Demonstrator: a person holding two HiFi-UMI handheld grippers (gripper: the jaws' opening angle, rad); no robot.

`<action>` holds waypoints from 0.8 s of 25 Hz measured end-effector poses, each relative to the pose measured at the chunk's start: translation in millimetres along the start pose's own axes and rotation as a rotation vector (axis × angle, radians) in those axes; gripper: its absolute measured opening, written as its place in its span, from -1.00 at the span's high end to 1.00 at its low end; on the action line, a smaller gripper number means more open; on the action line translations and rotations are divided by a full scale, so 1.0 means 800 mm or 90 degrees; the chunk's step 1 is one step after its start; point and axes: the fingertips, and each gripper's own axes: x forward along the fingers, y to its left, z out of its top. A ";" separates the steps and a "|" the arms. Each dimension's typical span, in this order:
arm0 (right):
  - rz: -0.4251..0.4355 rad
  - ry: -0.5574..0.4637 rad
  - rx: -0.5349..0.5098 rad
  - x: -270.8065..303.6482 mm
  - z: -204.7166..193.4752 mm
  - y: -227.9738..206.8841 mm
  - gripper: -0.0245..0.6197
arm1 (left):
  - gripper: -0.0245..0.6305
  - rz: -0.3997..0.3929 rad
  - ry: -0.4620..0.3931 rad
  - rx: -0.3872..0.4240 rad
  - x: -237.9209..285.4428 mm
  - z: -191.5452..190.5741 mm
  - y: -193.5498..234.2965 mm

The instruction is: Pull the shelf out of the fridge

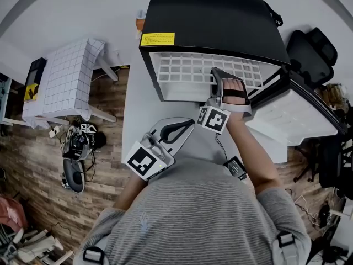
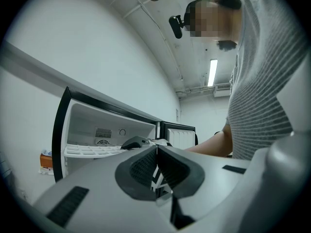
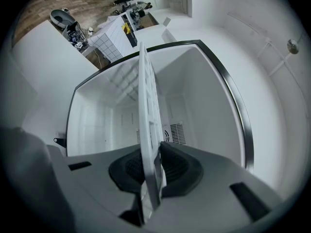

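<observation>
A small black fridge (image 1: 215, 21) stands on a white table, its door (image 1: 298, 115) swung open to the right. A white grid shelf (image 1: 187, 70) sticks out of its opening. My right gripper (image 1: 220, 84) is shut on the shelf's front edge; in the right gripper view the shelf (image 3: 148, 125) runs edge-on between the pads, into the white fridge interior (image 3: 194, 110). My left gripper (image 1: 179, 131) hangs near the person's chest, jaws shut on nothing. From the left gripper view I see the open fridge (image 2: 97, 130) and shelf (image 2: 90, 150) beyond the closed left gripper (image 2: 156, 171).
The white table (image 1: 135, 109) carries the fridge, with wooden floor to its left. A checked white table (image 1: 66, 76) and a tangle of cables (image 1: 77, 142) sit at the left. A black chair (image 1: 311, 51) stands behind the open door.
</observation>
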 end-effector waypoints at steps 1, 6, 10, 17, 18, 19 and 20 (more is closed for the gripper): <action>0.000 0.001 0.001 -0.002 0.001 0.000 0.79 | 0.89 -0.001 0.000 0.000 -0.001 0.000 -0.001; -0.002 0.000 0.008 -0.012 0.002 0.002 0.79 | 0.89 -0.006 -0.005 0.001 -0.002 0.004 -0.009; 0.008 -0.014 0.041 -0.020 0.012 0.000 0.79 | 0.89 -0.008 -0.004 0.000 -0.003 0.003 -0.016; 0.007 -0.011 0.050 -0.030 0.013 0.001 0.79 | 0.89 -0.007 -0.004 0.003 -0.009 0.004 -0.023; 0.007 -0.011 0.050 -0.031 0.013 0.001 0.79 | 0.89 -0.007 -0.004 0.004 -0.009 0.004 -0.024; 0.007 -0.012 0.050 -0.033 0.013 0.001 0.79 | 0.89 -0.006 -0.003 0.004 -0.010 0.004 -0.026; 0.007 -0.012 0.051 -0.034 0.013 0.002 0.79 | 0.89 -0.006 -0.003 0.005 -0.011 0.004 -0.027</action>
